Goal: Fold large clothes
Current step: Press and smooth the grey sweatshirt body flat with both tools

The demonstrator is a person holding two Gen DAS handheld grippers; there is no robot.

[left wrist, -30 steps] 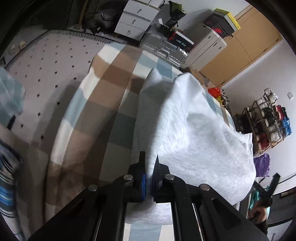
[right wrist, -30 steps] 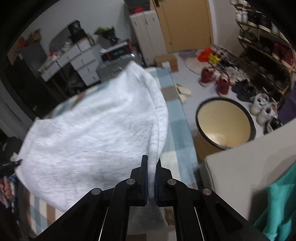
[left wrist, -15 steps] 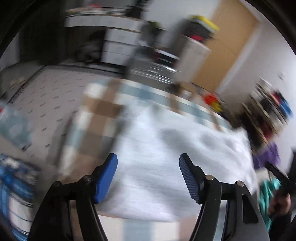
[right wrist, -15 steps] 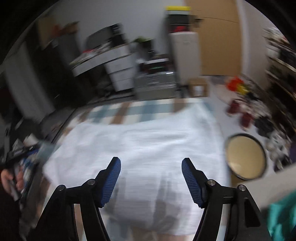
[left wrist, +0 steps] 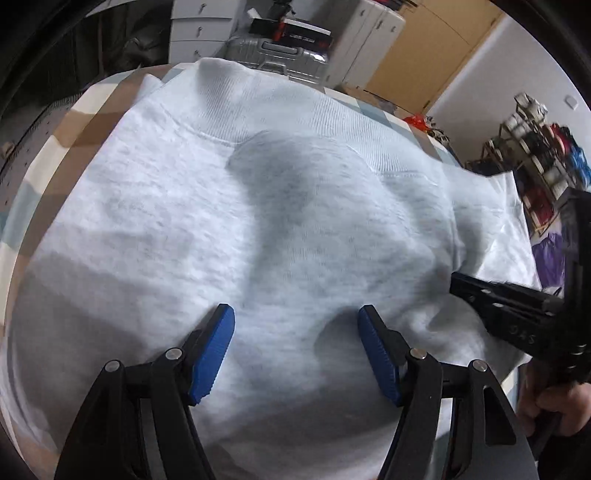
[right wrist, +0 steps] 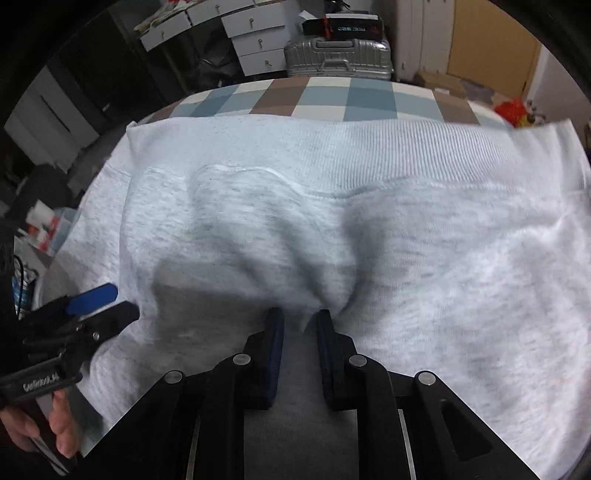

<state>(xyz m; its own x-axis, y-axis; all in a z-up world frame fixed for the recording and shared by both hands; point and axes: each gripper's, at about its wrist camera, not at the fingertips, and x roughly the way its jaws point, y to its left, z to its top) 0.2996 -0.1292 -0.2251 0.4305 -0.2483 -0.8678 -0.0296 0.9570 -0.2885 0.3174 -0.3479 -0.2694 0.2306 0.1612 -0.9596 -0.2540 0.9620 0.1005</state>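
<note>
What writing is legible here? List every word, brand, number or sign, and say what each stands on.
"GenRobot.AI" (last characters unsure): white print on the body of the left gripper.
"DAS": faint, embossed on the side of the right gripper; its jaws have just been closing, with sweatshirt cloth between them.
Print on the black-and-red box atop the silver suitcase: too blurred to read.

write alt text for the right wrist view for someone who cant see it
The right gripper, jaws just closing, pinches a fold of a light grey sweatshirt spread on a checked bed cover. The left gripper hovers open at the left edge, hand-held.
</note>
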